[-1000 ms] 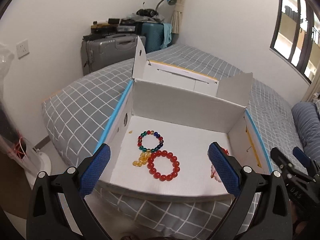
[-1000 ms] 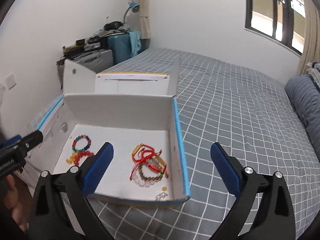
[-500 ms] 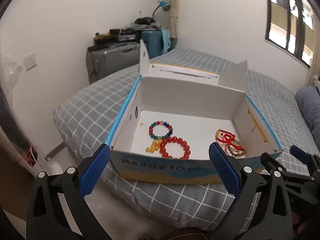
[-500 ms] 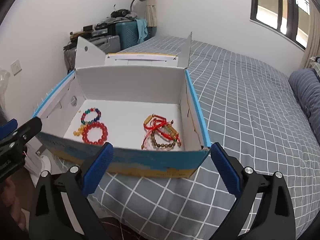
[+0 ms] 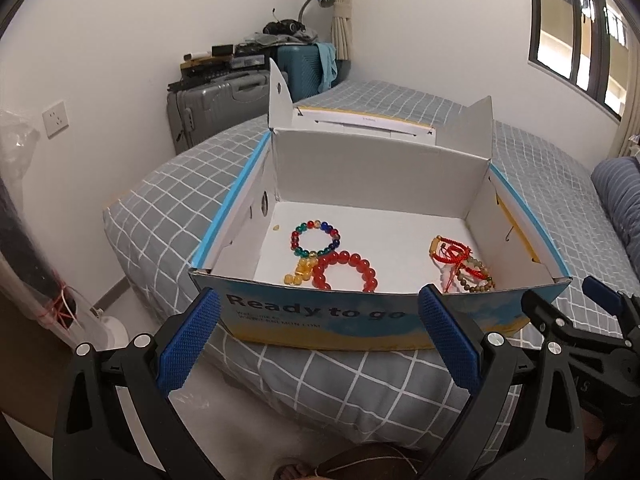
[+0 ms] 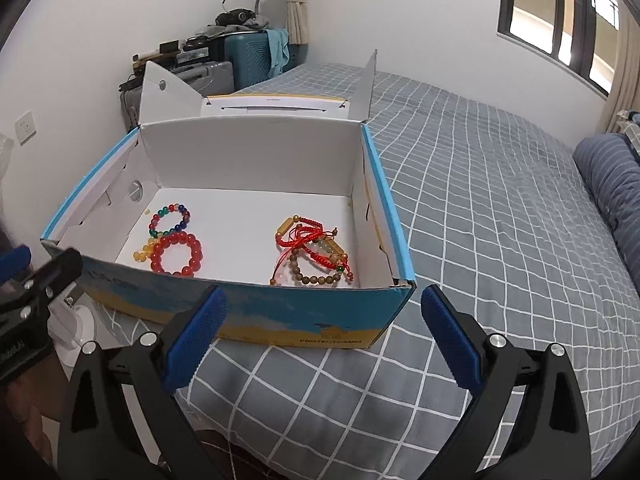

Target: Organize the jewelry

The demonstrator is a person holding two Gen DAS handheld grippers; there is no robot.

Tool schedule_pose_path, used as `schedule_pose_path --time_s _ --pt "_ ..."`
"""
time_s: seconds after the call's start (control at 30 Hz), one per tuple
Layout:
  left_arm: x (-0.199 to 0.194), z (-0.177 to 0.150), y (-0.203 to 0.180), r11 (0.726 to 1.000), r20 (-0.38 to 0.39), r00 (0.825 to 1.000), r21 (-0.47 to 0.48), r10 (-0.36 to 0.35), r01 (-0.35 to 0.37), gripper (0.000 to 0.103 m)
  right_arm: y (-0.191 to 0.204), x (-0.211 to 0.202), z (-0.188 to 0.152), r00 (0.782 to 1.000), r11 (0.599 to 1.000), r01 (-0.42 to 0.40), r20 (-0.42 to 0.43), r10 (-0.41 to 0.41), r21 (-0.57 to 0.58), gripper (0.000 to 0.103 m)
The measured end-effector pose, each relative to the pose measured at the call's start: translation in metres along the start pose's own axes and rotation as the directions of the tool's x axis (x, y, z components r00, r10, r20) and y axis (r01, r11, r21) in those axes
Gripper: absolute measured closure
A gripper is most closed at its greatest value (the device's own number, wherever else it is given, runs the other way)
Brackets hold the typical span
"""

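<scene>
An open blue and white cardboard box (image 5: 360, 316) (image 6: 280, 320) sits on the bed corner. Inside on the left lie a multicolour bead bracelet (image 5: 315, 238) (image 6: 170, 220), a red bead bracelet (image 5: 346, 271) (image 6: 177, 254) and a small yellow bead bracelet (image 5: 299, 271) (image 6: 144, 251). On the right lies a tangle of red cord and brown bead bracelets (image 5: 460, 266) (image 6: 314, 254). My left gripper (image 5: 318, 344) is open and empty in front of the box. My right gripper (image 6: 322, 342) is open and empty, also in front of the box.
The box lid (image 5: 360, 124) stands folded back behind the box. The bed has a grey checked cover (image 6: 500, 220). Suitcases (image 5: 216, 104) stand against the back wall. A striped pillow (image 6: 612, 184) lies at the right. The floor (image 5: 132, 312) lies below the bed corner.
Both grippers have drawn back and down from above the box to in front of its near wall. The jewelry has not moved.
</scene>
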State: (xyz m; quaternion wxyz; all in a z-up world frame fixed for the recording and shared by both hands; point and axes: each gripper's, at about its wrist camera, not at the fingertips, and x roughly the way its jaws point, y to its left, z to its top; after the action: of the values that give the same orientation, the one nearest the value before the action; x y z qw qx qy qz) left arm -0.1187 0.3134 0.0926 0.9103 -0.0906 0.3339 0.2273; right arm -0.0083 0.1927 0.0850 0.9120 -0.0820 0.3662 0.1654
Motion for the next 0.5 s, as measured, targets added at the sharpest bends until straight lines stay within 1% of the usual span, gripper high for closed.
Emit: schedule_pose_path --time_s 0.1,0.27,0.37,0.5 --pt "0.0026 -0.0011 -0.0001 1.0 -0.013 1.0 0.001 -0.002 0.002 0.006 -0.0015 0.0028 0.001 1.0 1.0 0.006 -0.004 -0.006 0.002 0.009" --pt "0.0031 -0.0022 -0.0019 1.0 -0.009 1.0 0.011 0.004 -0.004 0.006 -0.0025 0.0042 0.0026 1.0 1.0 0.005 -0.005 -0.005 0.006 0.009" --pt "0.0042 -0.0017 -0.0038 0.999 -0.008 1.0 0.025 0.02 -0.02 0.006 -0.0035 0.0042 0.0033 1.0 1.0 0.009 -0.003 -0.009 0.011 0.009" --pt "0.0045 -0.003 -0.0046 0.999 -0.017 1.0 0.033 0.017 -0.016 0.006 -0.0036 0.0031 0.0043 1.0 1.0 0.025 0.005 -0.025 0.004 0.009"
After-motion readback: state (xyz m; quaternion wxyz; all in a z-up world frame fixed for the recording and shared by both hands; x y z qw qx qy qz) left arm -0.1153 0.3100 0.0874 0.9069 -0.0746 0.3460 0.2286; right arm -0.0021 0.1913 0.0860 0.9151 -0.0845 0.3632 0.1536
